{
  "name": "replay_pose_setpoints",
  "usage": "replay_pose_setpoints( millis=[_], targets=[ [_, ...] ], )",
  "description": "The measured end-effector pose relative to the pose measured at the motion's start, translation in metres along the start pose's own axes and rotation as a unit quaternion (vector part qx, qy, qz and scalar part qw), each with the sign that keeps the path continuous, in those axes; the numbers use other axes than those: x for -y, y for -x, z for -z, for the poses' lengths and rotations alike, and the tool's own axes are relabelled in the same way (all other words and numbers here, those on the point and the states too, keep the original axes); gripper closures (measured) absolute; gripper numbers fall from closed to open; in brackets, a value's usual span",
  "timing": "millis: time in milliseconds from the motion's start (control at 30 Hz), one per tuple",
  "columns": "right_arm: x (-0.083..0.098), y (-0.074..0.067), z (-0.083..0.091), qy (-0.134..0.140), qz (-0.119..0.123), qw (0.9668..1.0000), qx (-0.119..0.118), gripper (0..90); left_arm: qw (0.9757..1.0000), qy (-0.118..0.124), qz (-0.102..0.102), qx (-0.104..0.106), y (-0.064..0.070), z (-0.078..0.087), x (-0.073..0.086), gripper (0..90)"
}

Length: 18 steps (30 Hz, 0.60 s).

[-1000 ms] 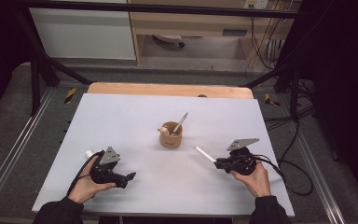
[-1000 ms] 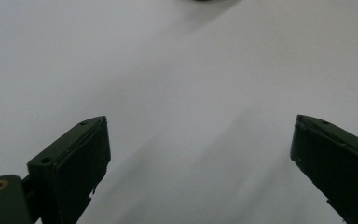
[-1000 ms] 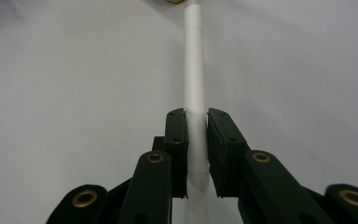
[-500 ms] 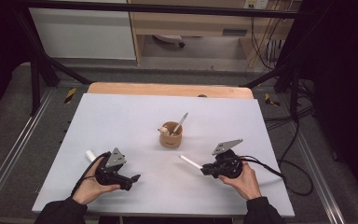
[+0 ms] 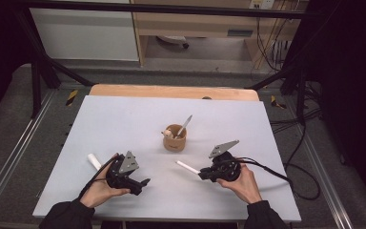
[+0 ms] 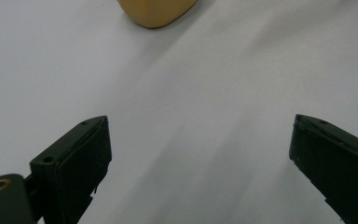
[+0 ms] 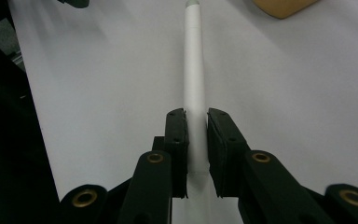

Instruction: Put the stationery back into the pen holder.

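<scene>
The right gripper (image 5: 203,173) is clenched on a white stick (image 5: 188,167) — in the right gripper view the two black pads pinch the stick (image 7: 194,70) near its back end, and the rest of it runs straight out ahead of the jaws, in line with them. From above, the stick's long axis lies nearly level over the white table (image 5: 124,119), pointing from the right hand (image 5: 240,181) toward the middle of the table and a little away from the person. Its free tip ends short of the wooden cup (image 5: 175,138), which stands farther up the table and holds a spoon (image 5: 185,126) leaning to one side.

The left gripper (image 5: 143,183) is released; its jaws stand wide apart over bare table in the left gripper view, with nothing between them and the base of the cup (image 6: 156,11) at the top edge. Behind the left hand (image 5: 97,191) another white stick (image 5: 94,161) lies flat on the table, just beside the gripper's body but apart from its jaws.

So the cup lies ahead of and slightly to the far side of the held stick's tip, and the right hand is the nearer one to it. If the stick is meant for the cup, I'd judge it must be tipped up from level to steep — tip down — before it clears the rim beside the spoon.
</scene>
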State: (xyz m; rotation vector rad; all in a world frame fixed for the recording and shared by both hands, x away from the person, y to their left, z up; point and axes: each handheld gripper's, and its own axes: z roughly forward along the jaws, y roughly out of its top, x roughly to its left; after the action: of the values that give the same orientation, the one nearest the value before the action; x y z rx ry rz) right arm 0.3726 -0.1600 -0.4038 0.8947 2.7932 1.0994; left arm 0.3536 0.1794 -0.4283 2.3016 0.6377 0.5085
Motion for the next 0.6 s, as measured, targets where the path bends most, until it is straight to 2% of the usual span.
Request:
replay_pose_setpoints(
  millis=[133, 367, 600],
  targets=[
    [-0.006, -0.002, -0.001, -0.002, 0.006, 1.0, -0.002, 78.8, 0.9998, 0.004, -0.018, 0.002, 0.003, -0.002, -0.007, 6.5],
    [-0.013, -0.006, -0.005, -0.015, 0.016, 0.9997, -0.006, 78.7, 0.998, 0.003, -0.063, 0.003, 0.011, -0.006, -0.02, 6.6],
    [-0.018, -0.01, -0.008, -0.025, 0.026, 0.9993, -0.009, 78.7, 0.9934, 0.007, -0.115, 0.002, 0.018, -0.009, -0.032, 7.5]
  ],
)
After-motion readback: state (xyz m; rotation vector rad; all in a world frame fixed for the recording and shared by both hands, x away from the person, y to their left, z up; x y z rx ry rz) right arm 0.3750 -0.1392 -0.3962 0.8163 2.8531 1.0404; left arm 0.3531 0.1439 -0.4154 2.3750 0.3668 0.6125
